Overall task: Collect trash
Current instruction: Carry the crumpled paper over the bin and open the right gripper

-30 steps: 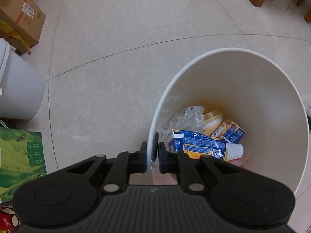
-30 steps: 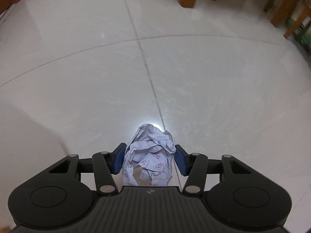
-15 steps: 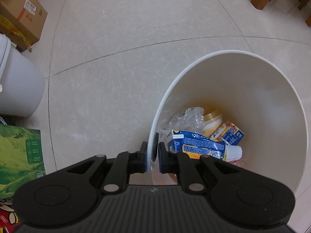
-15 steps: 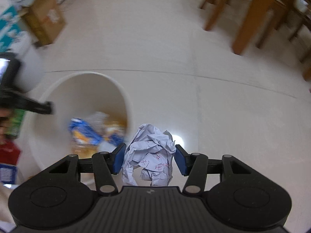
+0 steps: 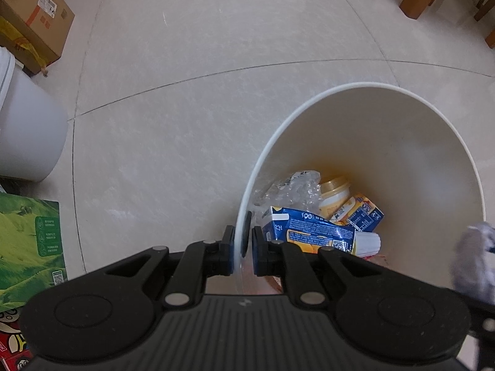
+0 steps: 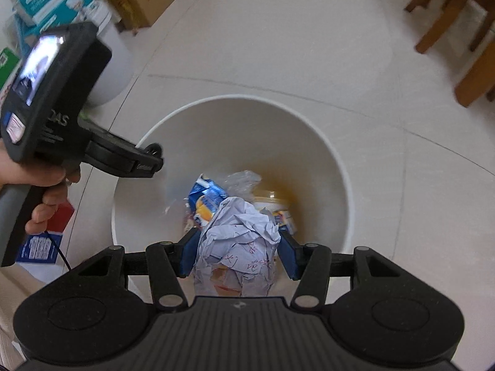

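My right gripper [image 6: 236, 253] is shut on a crumpled paper ball [image 6: 239, 241] with red writing and holds it over the open mouth of the white trash bin [image 6: 334, 167]. The same paper ball [image 5: 475, 259] shows blurred at the right edge of the left wrist view. My left gripper [image 5: 241, 249] is shut on the bin's near-left rim [image 5: 244, 204]. Inside the bin lie a blue carton [image 5: 309, 227], a crumpled clear plastic wrapper [image 5: 290, 190], a yellow-lidded cup [image 5: 334, 193] and a small blue-orange carton [image 5: 360, 213].
A white bucket [image 5: 27, 136], a cardboard box [image 5: 34, 18] and a green printed box [image 5: 27, 244] stand at the left. Wooden furniture legs [image 6: 458, 18] rise at the back right. A hand [image 6: 40, 185] holds the left gripper's handle beside the bin. Pale tiled floor lies beyond.
My right gripper has swung left with the paper ball, from over bare floor to above the bin's opening. The left gripper has kept its hold on the rim.
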Action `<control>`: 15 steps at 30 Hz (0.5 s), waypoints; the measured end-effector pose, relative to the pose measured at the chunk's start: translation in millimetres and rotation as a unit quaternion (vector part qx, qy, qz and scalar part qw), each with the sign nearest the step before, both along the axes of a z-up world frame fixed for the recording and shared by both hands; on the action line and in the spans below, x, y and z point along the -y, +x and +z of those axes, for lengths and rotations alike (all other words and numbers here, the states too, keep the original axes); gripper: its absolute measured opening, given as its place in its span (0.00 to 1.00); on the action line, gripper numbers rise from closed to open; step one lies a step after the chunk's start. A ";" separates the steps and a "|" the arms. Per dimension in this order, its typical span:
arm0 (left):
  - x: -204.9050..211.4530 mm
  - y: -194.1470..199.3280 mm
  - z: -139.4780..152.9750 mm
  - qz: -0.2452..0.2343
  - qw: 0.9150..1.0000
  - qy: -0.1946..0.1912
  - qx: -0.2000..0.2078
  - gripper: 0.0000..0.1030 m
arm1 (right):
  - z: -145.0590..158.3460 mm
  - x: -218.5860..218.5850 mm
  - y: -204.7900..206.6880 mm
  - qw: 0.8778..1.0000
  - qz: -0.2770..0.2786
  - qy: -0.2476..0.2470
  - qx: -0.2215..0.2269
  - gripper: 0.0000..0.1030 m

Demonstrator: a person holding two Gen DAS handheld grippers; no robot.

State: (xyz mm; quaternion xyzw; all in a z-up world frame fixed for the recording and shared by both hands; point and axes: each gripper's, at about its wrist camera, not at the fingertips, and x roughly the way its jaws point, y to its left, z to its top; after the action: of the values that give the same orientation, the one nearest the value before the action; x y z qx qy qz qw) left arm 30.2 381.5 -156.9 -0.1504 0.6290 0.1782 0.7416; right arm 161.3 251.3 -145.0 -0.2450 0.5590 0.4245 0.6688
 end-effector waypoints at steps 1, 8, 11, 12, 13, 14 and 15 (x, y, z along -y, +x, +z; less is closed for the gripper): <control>-0.3 0.1 0.1 0.000 1.000 -0.001 0.000 0.08 | -2.8 -5.0 -3.9 1.000 0.004 0.000 0.003 0.57; -0.4 -0.2 0.2 0.003 1.000 -0.004 0.001 0.08 | -18.0 -25.4 -12.9 0.999 0.027 0.016 0.038 0.60; 0.2 -0.1 0.0 0.004 1.000 -0.004 0.000 0.08 | -25.5 -30.3 -12.3 0.998 0.025 0.028 0.059 0.72; 0.1 -0.1 0.0 0.003 1.000 -0.004 0.000 0.08 | -27.2 -31.2 -11.2 0.997 0.019 0.030 0.067 0.82; 0.0 -0.1 0.0 0.003 1.000 -0.004 0.000 0.08 | -27.5 -32.1 -9.1 0.997 0.014 0.029 0.069 0.92; -0.2 0.0 -0.2 0.003 1.000 -0.004 0.000 0.08 | -27.2 -32.1 -7.1 0.997 0.009 0.031 0.067 0.95; -0.5 0.0 -0.4 0.003 1.000 -0.005 0.000 0.08 | -26.1 -31.4 -5.0 0.997 0.005 0.036 0.063 0.95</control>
State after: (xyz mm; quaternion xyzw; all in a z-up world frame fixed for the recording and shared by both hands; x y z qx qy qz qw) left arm 30.1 382.1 -157.3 -0.1562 0.6291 0.1778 0.7404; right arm 156.2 282.7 -171.0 -0.2496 0.4990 0.4317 0.7087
